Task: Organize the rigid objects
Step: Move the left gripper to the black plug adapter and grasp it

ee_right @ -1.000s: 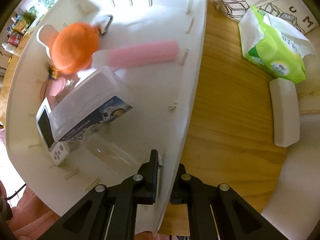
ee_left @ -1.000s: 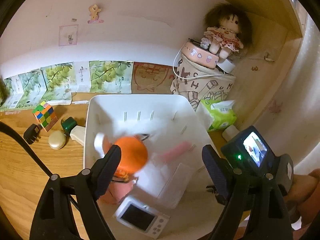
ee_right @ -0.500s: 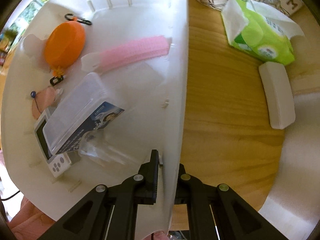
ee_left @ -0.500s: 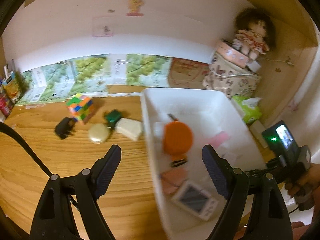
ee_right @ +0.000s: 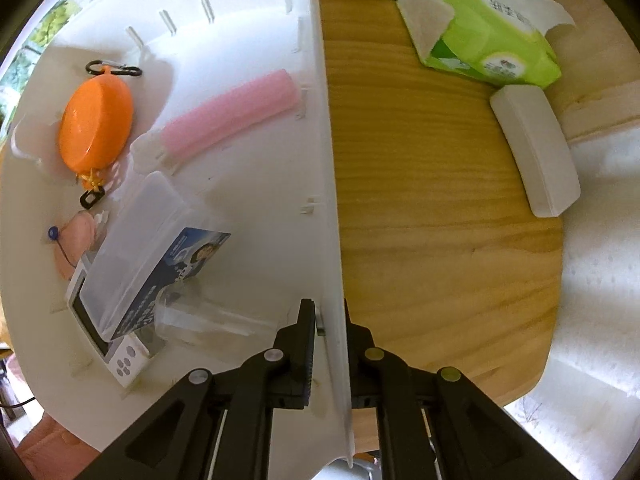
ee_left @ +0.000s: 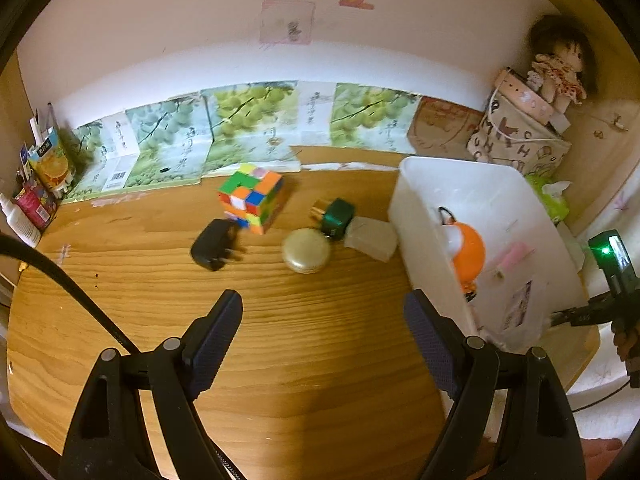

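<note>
The white bin (ee_right: 320, 128) is filling the left half of the right wrist view, its wall pinched between the closed jaws of the right gripper (ee_right: 329, 320) at the bottom centre. Inside are lying an orange case (ee_right: 96, 120) and a pink tube (ee_right: 236, 112). In the left wrist view, the left gripper (ee_left: 322, 328) is hanging wide and empty over the wooden desk (ee_left: 320, 380), below a colour cube (ee_left: 252, 196).

Your left view is dim, warm-tinted and slightly soft; the cube (ee_left: 251, 197) smears. Your right view is bright, daylight glaring off the white bin wall (ee_right: 326, 152). Fisheye bends both edges.
</note>
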`<state>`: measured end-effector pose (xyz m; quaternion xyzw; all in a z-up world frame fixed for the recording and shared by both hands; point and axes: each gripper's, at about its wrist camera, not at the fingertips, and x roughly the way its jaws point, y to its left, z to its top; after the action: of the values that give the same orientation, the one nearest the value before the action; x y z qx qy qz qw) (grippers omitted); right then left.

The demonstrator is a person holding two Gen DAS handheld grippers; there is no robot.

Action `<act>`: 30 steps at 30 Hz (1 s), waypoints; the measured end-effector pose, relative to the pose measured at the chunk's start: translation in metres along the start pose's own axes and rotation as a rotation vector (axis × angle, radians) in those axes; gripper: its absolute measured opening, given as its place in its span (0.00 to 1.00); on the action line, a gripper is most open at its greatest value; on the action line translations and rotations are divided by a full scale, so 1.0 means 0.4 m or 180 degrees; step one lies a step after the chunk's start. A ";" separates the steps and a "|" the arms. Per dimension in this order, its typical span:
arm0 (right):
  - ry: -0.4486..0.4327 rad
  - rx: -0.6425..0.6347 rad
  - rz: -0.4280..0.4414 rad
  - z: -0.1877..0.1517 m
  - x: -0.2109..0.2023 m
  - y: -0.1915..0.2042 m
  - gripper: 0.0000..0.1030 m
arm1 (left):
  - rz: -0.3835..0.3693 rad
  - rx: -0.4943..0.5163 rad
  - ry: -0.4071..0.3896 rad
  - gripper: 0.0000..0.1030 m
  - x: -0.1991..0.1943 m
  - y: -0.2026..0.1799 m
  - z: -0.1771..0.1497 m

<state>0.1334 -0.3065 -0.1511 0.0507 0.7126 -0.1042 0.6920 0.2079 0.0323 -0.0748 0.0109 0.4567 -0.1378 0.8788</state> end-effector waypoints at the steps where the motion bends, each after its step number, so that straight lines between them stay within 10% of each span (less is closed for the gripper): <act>1: 0.0004 0.0034 -0.0005 0.000 -0.001 0.003 0.09 | -0.0007 0.0003 0.0031 0.83 0.004 0.013 0.003; 30: 0.0041 0.0588 -0.0287 0.018 0.016 -0.062 0.16 | -0.0131 0.0091 0.1169 0.83 0.336 0.284 0.084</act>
<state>0.1348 -0.3329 -0.1555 0.0829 0.7058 -0.2002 0.6744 0.3366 0.1056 -0.1754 0.0390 0.6075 -0.1579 0.7775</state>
